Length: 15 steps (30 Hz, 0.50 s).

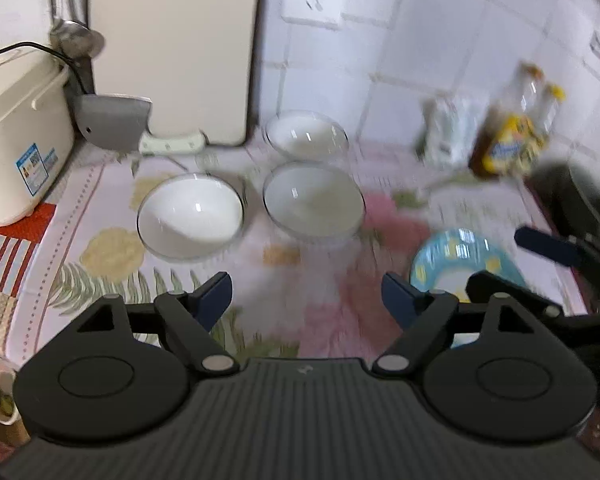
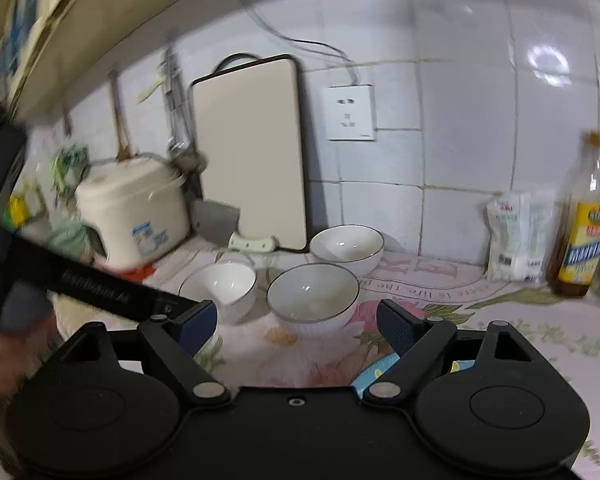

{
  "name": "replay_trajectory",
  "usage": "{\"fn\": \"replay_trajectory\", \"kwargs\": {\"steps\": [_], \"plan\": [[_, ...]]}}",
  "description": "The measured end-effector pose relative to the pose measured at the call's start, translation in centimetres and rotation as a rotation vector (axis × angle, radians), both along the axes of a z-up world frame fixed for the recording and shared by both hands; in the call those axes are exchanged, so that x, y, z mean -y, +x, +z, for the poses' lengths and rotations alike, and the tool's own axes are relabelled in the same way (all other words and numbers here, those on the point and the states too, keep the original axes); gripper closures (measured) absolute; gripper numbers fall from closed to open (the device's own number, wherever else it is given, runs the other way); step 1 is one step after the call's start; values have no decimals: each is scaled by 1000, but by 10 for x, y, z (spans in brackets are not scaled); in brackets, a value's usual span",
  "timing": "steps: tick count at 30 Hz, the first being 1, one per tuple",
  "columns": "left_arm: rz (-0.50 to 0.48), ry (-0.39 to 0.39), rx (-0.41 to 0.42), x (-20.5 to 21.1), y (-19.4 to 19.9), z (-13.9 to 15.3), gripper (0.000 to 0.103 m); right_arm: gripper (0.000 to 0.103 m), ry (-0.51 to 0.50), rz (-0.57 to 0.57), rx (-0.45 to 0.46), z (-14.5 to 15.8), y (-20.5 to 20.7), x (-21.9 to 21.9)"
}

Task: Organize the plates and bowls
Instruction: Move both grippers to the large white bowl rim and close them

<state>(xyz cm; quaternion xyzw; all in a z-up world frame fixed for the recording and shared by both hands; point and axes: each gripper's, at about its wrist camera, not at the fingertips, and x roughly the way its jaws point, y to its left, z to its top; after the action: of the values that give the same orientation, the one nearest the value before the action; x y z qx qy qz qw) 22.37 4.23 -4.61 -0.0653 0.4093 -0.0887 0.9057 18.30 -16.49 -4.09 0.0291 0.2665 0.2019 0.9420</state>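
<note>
**Both grippers spread wide above the bowls**

Three white ceramic bowls with thin dark rims sit on the floral tablecloth (image 1: 100, 200): one at left (image 1: 191, 216), one beside it (image 1: 313, 200), one behind near the tiled wall (image 1: 306, 133). The left gripper (image 1: 306, 300) hovers released, holding nothing. The right gripper (image 2: 296, 322) is likewise spread and empty. A blue plate with yellow spots (image 1: 460, 260), somewhat blurred, lies to the right.

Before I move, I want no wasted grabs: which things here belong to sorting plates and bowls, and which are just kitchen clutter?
For the job:
three white ceramic bowls: left, middle, rear
blue round plate with yellow dots

Lying about:
cream rice cooker
steel cleaver
beige cutting board
amber oil bottle
white packet
</note>
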Motion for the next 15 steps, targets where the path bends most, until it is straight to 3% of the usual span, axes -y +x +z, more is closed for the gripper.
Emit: {"fn": "replay_trajectory", "kwargs": {"steps": [5, 10, 12, 15], "plan": [[84, -97, 60, -3, 19, -14, 20, 14, 168, -45, -106, -12, 45, 17], [149, -208, 21, 0, 44, -43, 21, 15, 368, -102, -300, -42, 97, 27], [182, -198, -2, 5, 50, -54, 22, 17, 410, -129, -387, -59, 115, 28], [205, -166, 3, 13, 57, -68, 22, 19, 378, -179, -489, -76, 133, 20]]}}
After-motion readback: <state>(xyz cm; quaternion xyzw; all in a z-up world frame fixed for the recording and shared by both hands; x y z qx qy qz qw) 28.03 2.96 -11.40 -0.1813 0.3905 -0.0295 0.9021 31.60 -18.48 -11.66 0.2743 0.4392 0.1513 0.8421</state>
